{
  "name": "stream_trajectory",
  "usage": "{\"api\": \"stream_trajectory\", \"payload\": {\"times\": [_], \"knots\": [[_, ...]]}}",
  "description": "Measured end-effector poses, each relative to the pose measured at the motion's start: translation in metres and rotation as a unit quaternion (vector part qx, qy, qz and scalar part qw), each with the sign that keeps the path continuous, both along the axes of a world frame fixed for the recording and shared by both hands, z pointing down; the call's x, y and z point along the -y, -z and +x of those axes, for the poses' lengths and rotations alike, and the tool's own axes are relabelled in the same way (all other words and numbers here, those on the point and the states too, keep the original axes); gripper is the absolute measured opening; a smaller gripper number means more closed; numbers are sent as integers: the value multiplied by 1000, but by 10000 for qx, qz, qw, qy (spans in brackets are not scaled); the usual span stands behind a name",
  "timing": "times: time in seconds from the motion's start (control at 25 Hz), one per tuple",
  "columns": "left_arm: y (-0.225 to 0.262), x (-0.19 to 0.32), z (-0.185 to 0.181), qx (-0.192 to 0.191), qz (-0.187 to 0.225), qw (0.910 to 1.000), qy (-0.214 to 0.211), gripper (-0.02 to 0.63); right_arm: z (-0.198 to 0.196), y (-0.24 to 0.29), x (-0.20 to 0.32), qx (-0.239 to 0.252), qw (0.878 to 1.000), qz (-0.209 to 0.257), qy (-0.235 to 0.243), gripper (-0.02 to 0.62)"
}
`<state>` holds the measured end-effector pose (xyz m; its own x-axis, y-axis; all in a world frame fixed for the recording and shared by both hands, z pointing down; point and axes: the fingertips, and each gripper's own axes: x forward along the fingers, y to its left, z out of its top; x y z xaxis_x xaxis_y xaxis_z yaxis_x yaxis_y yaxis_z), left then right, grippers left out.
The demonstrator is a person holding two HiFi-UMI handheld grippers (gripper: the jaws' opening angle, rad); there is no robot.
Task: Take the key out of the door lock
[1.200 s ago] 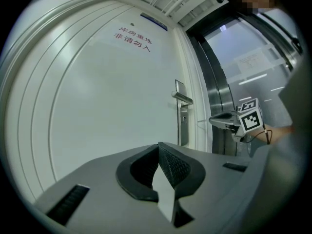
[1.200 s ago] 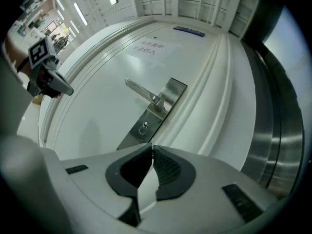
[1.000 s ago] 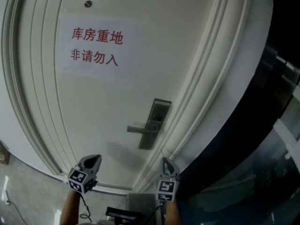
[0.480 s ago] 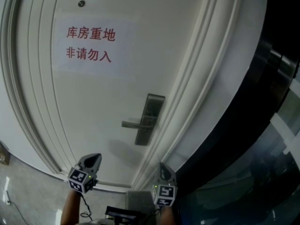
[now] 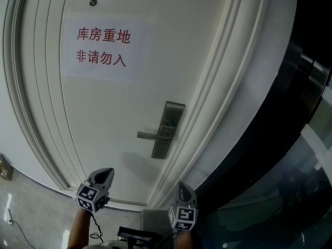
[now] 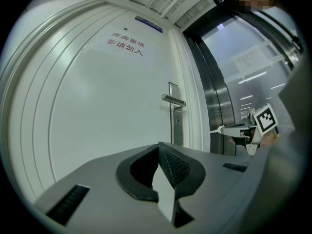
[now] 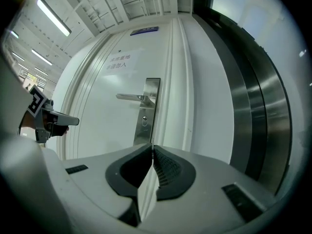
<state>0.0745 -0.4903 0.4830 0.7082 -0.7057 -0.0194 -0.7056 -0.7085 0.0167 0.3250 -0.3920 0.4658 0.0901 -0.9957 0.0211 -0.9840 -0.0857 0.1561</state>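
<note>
Two hand-held grippers hung low before a white door (image 5: 119,113), both with jaws pressed together and nothing between them. In the head view the left gripper (image 5: 101,178) sat at seven o'clock of the metal lock plate (image 5: 167,129) and the right gripper (image 5: 184,188) at about six o'clock, each well apart from it. The lever handle (image 5: 150,135) pointed toward nine o'clock, and a paper sign (image 5: 104,48) in red characters hung at eleven o'clock of the plate. Only the right gripper view showed a round keyhole (image 7: 144,121) on the plate below the handle; it was too small to tell whether the key stood in it. That view also caught ceiling lights (image 7: 53,16) and a blue plaque (image 7: 144,31) over the door, both outside the head view. Each gripper view showed the other gripper out to the side, level with the lock. A dark metal frame (image 5: 280,113) ran along the door's three o'clock side.
</note>
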Motion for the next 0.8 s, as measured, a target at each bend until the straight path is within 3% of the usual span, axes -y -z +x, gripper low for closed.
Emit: {"api": "stream_trajectory", "payload": {"times": [0.8], "knots": [[2,7,-14,35,26,10000,-71,9,-21,-5,5,-21,9999,-90,141,20]]}}
